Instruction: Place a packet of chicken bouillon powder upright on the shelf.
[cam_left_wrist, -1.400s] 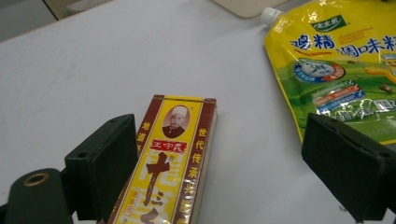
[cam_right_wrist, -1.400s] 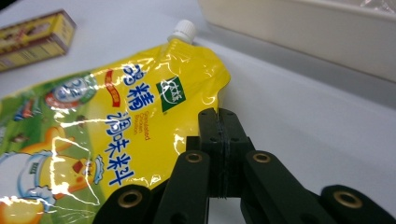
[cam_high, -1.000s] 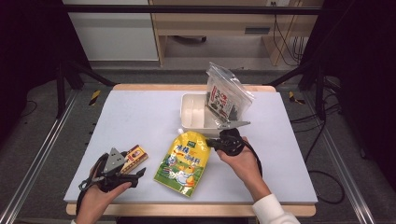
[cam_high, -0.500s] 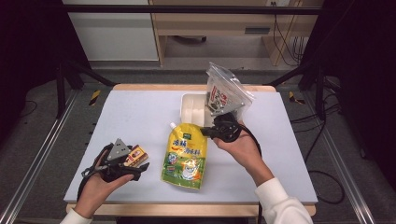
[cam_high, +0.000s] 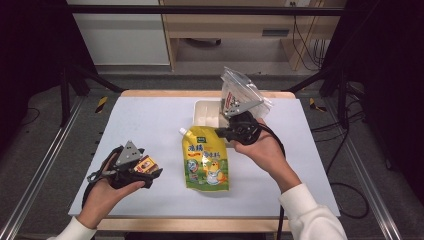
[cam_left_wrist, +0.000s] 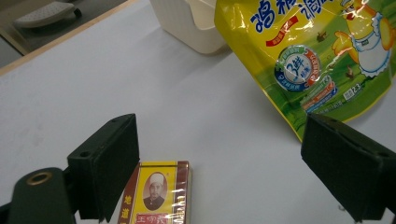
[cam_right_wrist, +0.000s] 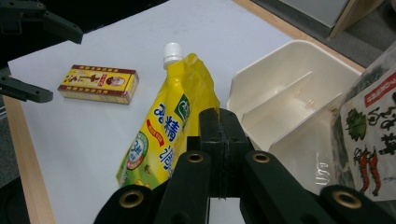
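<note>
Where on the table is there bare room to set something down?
The wide back-left stretch of the table, left of the white bin, is bare, as is the front-right strip beside the yellow pouch. It is crowded around the bin and the clear bag, and at the small box.

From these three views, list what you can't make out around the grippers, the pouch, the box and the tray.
- Small yellow box: cut off by the bottom edge in the left gripper view; in the high view the left gripper partly hides it.
- Yellow pouch: its lower end sits behind the shut right gripper in the right gripper view.
- White tray: in the high view the clear bag covers its right part.
- Box lettering: too small.
</note>
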